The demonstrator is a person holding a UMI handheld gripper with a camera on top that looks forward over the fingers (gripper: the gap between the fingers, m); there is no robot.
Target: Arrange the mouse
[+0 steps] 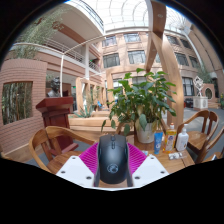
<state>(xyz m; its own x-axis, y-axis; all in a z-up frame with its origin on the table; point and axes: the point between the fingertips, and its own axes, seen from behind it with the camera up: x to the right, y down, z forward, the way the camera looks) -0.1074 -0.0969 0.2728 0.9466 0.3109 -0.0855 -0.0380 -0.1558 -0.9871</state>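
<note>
A black computer mouse [113, 157] sits between my gripper's [113, 166] two fingers, its nose pointing away from me. The magenta pads [90, 158] press against both of its sides. I hold it lifted above a wooden table [178, 160], which lies below and beyond it. The mouse's underside and the fingertips are hidden behind its body.
A potted green plant [143, 100] stands on the table just beyond the mouse. Small bottles [181, 140] stand to its right. Wooden chairs [45, 140] flank the table left and right. A brick atrium building with windows rises behind.
</note>
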